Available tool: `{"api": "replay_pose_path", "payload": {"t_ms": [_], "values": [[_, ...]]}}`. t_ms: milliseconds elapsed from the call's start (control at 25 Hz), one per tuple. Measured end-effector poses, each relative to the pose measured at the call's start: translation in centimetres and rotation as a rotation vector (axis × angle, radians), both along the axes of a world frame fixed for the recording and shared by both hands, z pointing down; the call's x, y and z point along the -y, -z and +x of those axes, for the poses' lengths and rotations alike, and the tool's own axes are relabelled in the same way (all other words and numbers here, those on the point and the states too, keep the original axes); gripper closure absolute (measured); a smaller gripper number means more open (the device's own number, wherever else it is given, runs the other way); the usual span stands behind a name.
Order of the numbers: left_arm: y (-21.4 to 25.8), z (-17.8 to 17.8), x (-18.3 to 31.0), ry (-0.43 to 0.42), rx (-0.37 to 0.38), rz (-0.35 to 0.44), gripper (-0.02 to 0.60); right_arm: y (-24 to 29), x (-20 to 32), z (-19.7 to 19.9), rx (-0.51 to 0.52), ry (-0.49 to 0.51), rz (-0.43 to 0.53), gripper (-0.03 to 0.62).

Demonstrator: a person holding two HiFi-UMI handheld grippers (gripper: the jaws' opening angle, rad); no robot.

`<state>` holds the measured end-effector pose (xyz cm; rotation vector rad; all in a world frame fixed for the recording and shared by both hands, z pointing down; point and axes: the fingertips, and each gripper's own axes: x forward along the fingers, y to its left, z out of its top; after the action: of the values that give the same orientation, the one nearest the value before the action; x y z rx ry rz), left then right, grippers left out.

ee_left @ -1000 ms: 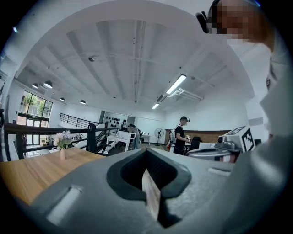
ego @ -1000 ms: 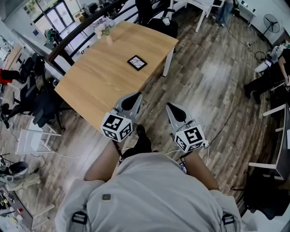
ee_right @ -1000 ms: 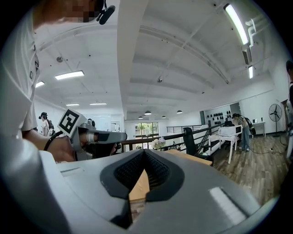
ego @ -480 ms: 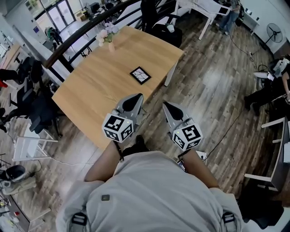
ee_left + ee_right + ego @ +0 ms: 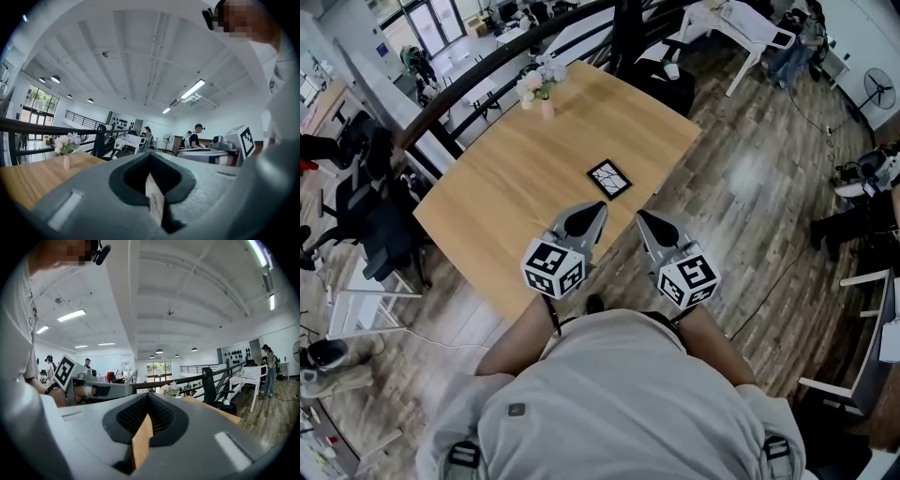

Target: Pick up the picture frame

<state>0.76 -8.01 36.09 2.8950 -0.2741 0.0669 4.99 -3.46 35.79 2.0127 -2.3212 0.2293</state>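
Observation:
The picture frame (image 5: 608,178), small and dark with a black-and-white picture, lies flat on the wooden table (image 5: 506,187), close to its near right edge. My left gripper (image 5: 598,208) hangs over the table's near edge, just short of the frame, shut and empty. My right gripper (image 5: 642,217) is beside it over the floor at the table's edge, also shut with nothing in it. Both point level toward the frame. In the left gripper view (image 5: 151,173) and the right gripper view (image 5: 146,420) the jaws are closed together. Neither of those views shows the frame.
A small vase of flowers (image 5: 542,89) stands at the table's far side. Black office chairs (image 5: 380,220) crowd the left, another chair (image 5: 661,84) sits beyond the table. A dark railing (image 5: 487,70) runs behind. A white stool (image 5: 361,300) and cables lie on the floor at left.
The table and frame have come closer in the head view. Both grippers have advanced, and the left one now reaches over the table's edge. Both stay shut.

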Motion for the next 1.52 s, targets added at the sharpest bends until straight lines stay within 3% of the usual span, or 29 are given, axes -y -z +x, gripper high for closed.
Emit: {"api": "replay_pose_path", "payload": {"t_ms": [640,1520], "values": [[-2.2,1.1,8.3,0.207,0.039,-0.025,0.578,-1.8,10.2,1.1,0.038,0.222,-0.006,0.585],[-6.0,12.4,18.1,0.506,0.097,-0.082,0.578,-6.2,22.3,14.3,0.056,0.535,-0.088,0.585]]}}
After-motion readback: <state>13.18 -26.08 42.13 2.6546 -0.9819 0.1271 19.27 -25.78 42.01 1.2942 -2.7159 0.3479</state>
